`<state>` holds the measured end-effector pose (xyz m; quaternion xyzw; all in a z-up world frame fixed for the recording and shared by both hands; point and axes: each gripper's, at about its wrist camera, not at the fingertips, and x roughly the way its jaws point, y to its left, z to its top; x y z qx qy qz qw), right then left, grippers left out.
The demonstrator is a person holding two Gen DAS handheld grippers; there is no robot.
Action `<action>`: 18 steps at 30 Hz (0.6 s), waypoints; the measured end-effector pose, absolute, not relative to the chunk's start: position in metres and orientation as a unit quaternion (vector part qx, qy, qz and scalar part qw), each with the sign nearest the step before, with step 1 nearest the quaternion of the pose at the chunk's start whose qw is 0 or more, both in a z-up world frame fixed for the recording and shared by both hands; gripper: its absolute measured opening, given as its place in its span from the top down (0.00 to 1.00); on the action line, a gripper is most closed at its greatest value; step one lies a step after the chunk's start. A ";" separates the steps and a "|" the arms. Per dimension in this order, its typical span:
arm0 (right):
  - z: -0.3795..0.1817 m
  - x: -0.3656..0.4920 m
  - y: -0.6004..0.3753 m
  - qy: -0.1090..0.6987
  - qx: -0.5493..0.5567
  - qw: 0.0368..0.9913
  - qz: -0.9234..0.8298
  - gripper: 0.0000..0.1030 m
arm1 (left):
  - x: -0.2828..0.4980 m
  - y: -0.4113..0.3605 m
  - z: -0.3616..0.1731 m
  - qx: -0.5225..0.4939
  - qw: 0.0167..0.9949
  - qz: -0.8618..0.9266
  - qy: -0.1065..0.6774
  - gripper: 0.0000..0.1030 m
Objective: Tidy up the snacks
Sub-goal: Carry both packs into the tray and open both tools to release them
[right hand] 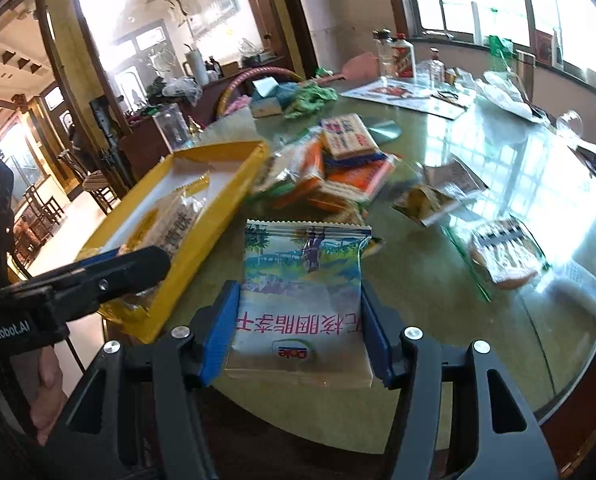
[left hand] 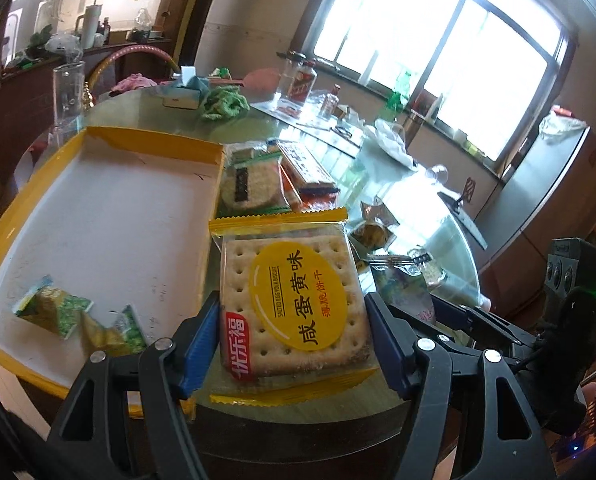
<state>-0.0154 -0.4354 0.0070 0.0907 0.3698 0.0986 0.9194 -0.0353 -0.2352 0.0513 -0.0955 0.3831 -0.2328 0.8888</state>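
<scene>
My left gripper [left hand: 294, 340] is shut on a yellow salted-egg-yolk biscuit packet [left hand: 294, 300], held beside the right wall of a shallow yellow box [left hand: 98, 216]. Two small green snack packets [left hand: 54, 308] lie in the box's near corner. My right gripper [right hand: 298, 332] is shut on a white and blue Dole packet [right hand: 302, 280], held over the glass table [right hand: 498, 320]. The left gripper [right hand: 78, 280] with its biscuit packet [right hand: 170, 224] shows at the yellow box [right hand: 202, 208] in the right wrist view.
A pile of orange and green snack packets [right hand: 338, 168] lies beyond the box, also in the left wrist view [left hand: 274, 180]. Loose packets [right hand: 502, 252] lie right. Bottles [right hand: 398, 56], a green cloth [right hand: 310, 96], a tissue box [right hand: 266, 100] and a tall glass [left hand: 68, 92] stand farther back.
</scene>
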 end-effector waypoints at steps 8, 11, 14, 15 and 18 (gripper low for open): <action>0.025 -0.001 -0.404 0.358 0.087 0.919 0.137 0.42 | -0.035 -0.202 0.065 -0.127 0.897 -0.219 0.361 0.33; 0.029 0.004 -0.392 0.355 0.084 0.919 0.152 0.42 | -0.034 -0.191 0.069 -0.135 0.902 -0.210 0.352 0.33; 0.032 0.012 -0.379 0.355 0.080 0.917 0.165 0.42 | -0.030 -0.180 0.070 -0.145 0.904 -0.201 0.348 0.33; 0.033 0.015 -0.376 0.356 0.080 0.916 0.169 0.42 | -0.028 -0.176 0.070 -0.148 0.905 -0.198 0.347 0.33; 0.034 0.022 -0.364 0.357 0.076 0.913 0.181 0.42 | -0.024 -0.162 0.069 -0.159 0.906 -0.188 0.345 0.33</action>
